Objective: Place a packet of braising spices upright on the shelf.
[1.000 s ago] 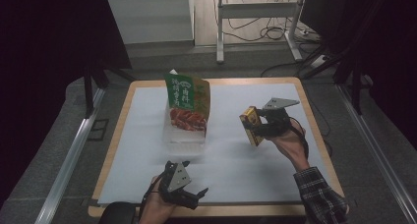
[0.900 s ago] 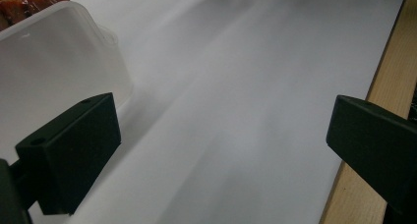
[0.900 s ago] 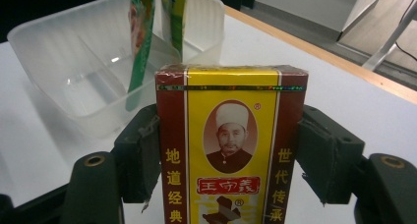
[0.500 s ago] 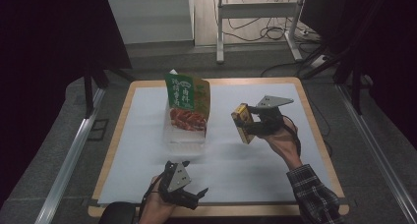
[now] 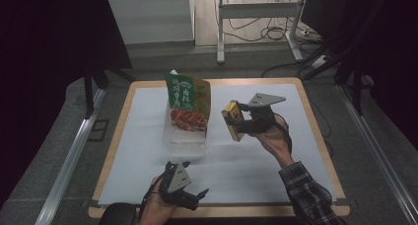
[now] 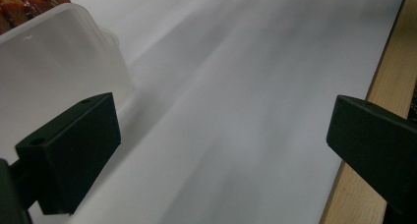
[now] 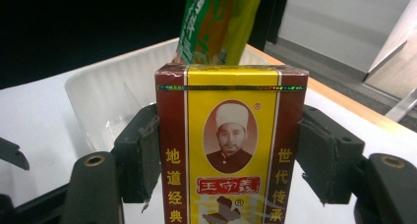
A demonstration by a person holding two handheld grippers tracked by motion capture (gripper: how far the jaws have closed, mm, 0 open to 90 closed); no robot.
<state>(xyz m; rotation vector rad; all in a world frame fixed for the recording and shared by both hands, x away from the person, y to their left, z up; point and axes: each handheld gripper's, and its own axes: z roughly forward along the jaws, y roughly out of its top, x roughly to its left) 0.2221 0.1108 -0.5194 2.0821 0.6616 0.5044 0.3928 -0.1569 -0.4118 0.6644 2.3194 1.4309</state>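
A green packet (image 5: 188,102) stands in the clear tub (image 5: 185,138); right gripper (image 5: 240,125) fingers clamp a yellow box (image 7: 230,145), left gripper (image 5: 190,198) gapes empty.

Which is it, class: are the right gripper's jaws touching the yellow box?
Touching. The right gripper view shows both jaws pressed against the sides of the yellow box, the right gripper holding it above the table.

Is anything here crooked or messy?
Nothing is spilled or broken. The green snack bag leans tilted in the clear plastic tub, sticking out well above its rim. The right gripper holds the yellow box in the air.
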